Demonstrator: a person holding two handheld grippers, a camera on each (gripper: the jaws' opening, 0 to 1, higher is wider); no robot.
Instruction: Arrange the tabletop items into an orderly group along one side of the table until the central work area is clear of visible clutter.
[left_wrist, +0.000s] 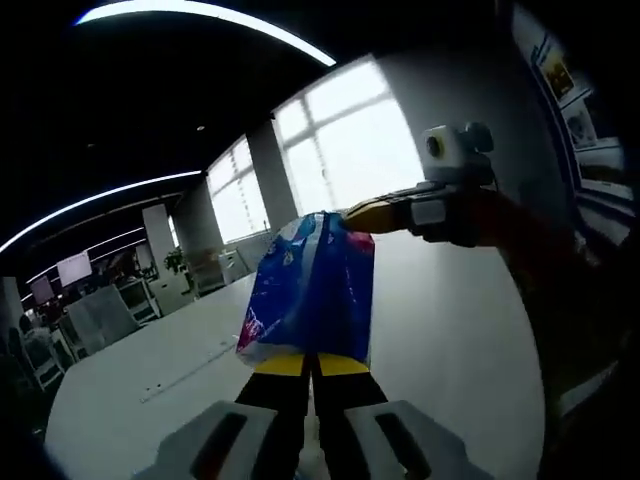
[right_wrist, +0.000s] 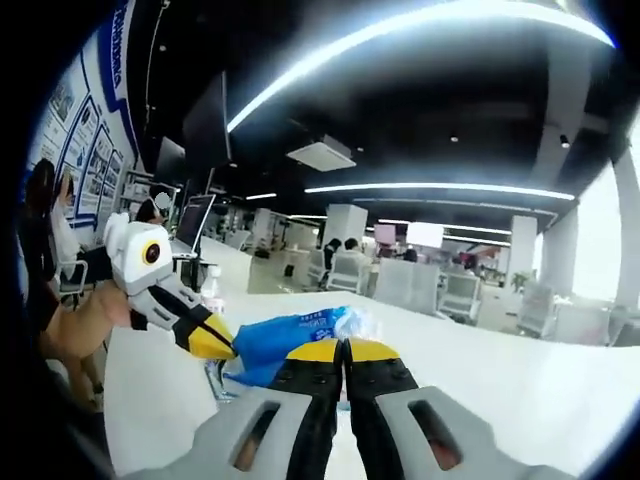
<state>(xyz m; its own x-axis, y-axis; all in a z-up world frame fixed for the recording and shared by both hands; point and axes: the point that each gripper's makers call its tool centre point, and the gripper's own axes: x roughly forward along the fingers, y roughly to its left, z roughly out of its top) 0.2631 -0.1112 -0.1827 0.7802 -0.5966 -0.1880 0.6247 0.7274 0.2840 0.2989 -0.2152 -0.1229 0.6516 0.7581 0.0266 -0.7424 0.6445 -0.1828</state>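
1. The left gripper (left_wrist: 312, 362), seen in its own view, has its yellow-tipped black jaws pressed together on the lower edge of a crinkly blue plastic snack bag with red and white print (left_wrist: 312, 290). No gap shows between the tips.

2. The right gripper (right_wrist: 343, 352) is likewise closed, its yellow tips pinching the other end of the same bag (right_wrist: 290, 342), which bunches into a twist of clear film just beyond the jaws.

3. The bag hangs stretched between the two grippers, lifted above the bare white tabletop (left_wrist: 440, 330) (whether any corner brushes the surface cannot be told).

4. Each view shows the opposite gripper reaching in from the side, with the person's hand (right_wrist: 75, 325) behind it.

5. Farther out lies an open office with bright windows (left_wrist: 350, 140), ceiling light strips and desks.

6. Risk, as a judgement: both grips catch only thin film at the edges. Pulling apart could tear the bag or slip it free of one gripper, dropping it back into the central area.
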